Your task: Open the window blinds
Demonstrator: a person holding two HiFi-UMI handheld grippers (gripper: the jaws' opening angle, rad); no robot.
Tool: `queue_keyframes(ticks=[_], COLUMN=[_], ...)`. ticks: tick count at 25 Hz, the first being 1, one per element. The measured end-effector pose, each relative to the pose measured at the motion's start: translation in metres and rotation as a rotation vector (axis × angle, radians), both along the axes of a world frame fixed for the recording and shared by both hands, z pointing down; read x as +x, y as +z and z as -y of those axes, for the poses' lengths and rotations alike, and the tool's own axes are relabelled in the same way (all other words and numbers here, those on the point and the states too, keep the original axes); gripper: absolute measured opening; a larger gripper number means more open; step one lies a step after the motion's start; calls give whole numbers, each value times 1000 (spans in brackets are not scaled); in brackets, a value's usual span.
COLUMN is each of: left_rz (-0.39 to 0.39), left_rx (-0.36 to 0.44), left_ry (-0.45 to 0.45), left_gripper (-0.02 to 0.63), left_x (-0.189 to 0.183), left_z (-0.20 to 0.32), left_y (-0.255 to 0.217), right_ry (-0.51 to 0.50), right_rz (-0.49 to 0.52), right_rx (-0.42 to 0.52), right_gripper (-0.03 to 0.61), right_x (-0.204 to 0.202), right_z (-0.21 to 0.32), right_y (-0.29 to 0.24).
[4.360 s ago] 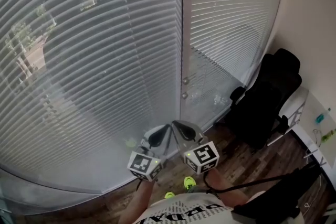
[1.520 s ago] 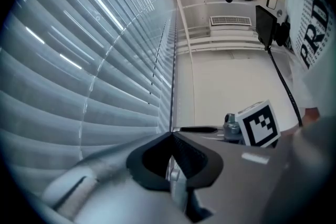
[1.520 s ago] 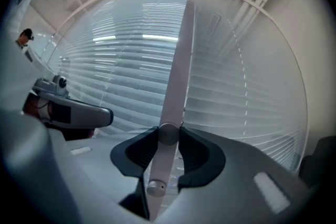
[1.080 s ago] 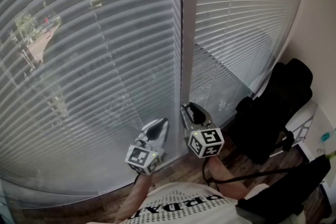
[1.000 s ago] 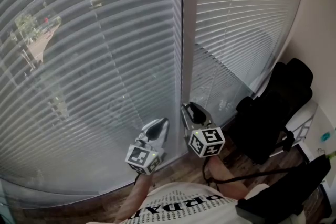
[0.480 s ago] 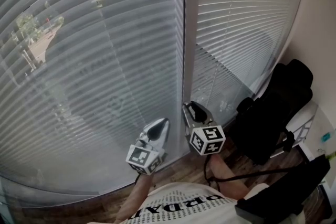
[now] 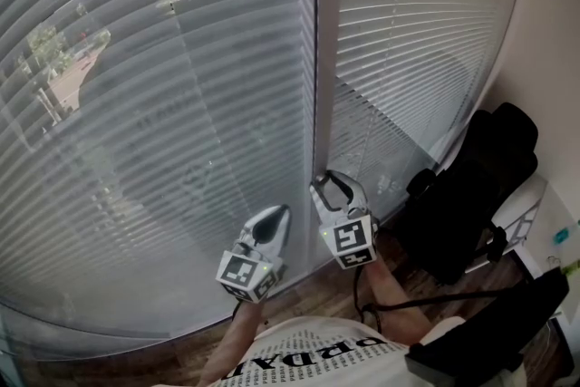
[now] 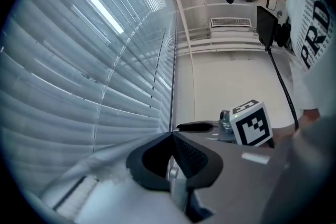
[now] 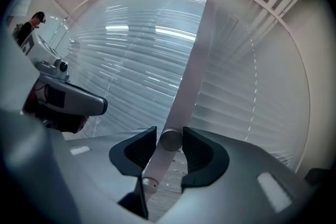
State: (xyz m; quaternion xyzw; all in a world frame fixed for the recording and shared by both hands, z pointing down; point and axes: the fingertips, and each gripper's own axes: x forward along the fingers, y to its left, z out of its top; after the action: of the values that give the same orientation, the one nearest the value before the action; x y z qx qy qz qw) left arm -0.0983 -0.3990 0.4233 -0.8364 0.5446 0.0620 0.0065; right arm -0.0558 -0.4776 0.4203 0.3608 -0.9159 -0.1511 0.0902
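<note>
Right tool [image 9: 169, 131] has just been opening its jaws and sits released around the round knob [image 9: 170, 141] on the post [image 9: 195, 60] between the blinds [image 7: 181, 104]. Left tool [image 8: 172, 135] is clenched, empty. Re-clamp off-center and it'll probably slip off that small knob.

White slatted blinds [image 7: 181, 131] lowered over both panes, slats part-tilted, outdoors dimly visible

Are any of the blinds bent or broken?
No, nothing looks broken. The slats of the left blind and the right blind lie even, none bent or hanging loose, and the post between them stands straight.
</note>
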Motion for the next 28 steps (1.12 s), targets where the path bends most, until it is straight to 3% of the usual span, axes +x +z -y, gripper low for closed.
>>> queue_keyframes(ticks=[4, 13, 28], left_rz=[-2, -6, 0], left_rx=[0, -3, -2], left_ry=[4, -1, -7], left_gripper=[-8, -8, -8], left_x=[1, -3, -6], left_z=[0, 0, -1], left_y=[1, 0, -3], right_ry=[25, 23, 23], right_rz=[-66, -12, 256], right_rx=[45, 11, -208], right_gripper=[143, 133, 133], right_x=[0, 3, 9], right_z=[3, 5, 11], right_y=[2, 2, 3])
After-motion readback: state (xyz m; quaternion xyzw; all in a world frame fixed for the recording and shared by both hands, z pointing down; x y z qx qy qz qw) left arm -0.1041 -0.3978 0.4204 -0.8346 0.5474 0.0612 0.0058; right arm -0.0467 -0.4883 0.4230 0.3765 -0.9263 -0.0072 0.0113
